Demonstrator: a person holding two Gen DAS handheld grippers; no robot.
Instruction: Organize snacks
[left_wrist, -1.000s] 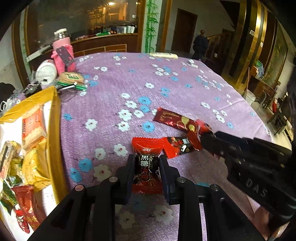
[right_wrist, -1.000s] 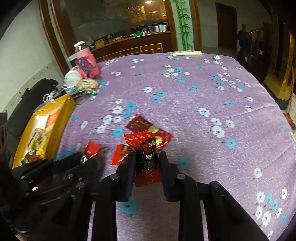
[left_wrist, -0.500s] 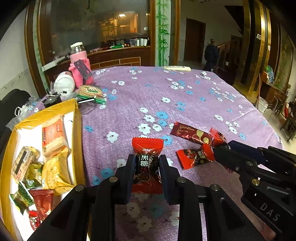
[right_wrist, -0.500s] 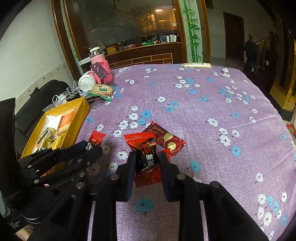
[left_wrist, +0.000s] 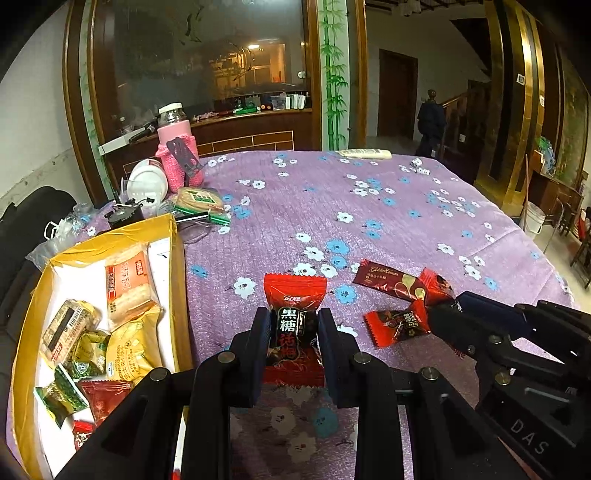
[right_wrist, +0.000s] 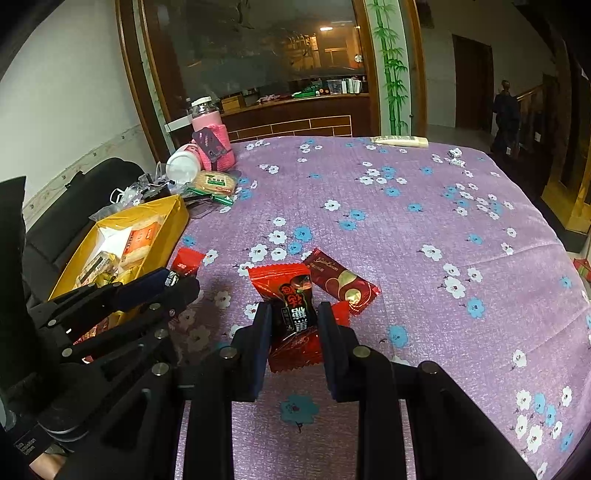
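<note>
My left gripper (left_wrist: 291, 314) is shut on a red candy packet with a black middle (left_wrist: 293, 291), held just above the purple flowered tablecloth. In the right wrist view it comes in from the left (right_wrist: 181, 282), with the packet's red end (right_wrist: 188, 260) sticking out. My right gripper (right_wrist: 291, 308) is shut on a like red candy packet (right_wrist: 284, 284); in the left wrist view it reaches in from the right (left_wrist: 439, 315). A dark red snack packet (left_wrist: 391, 280) (right_wrist: 343, 278) lies on the cloth just beyond. The yellow box (left_wrist: 179, 258) (right_wrist: 173, 221) at the left holds several snacks.
At the far left stand a pink-sleeved bottle (left_wrist: 177, 147), a white round lid (left_wrist: 147, 182) and a biscuit pack (left_wrist: 199, 197), amid clutter. A white flat object (left_wrist: 365, 153) and small dice (left_wrist: 417, 164) lie at the far edge. A person (left_wrist: 430, 122) stands in the background.
Both grippers stay shut on their candies. Both views have tilted upward, showing more of the room and the far table, and the yellow box shows more fully at the left.
</note>
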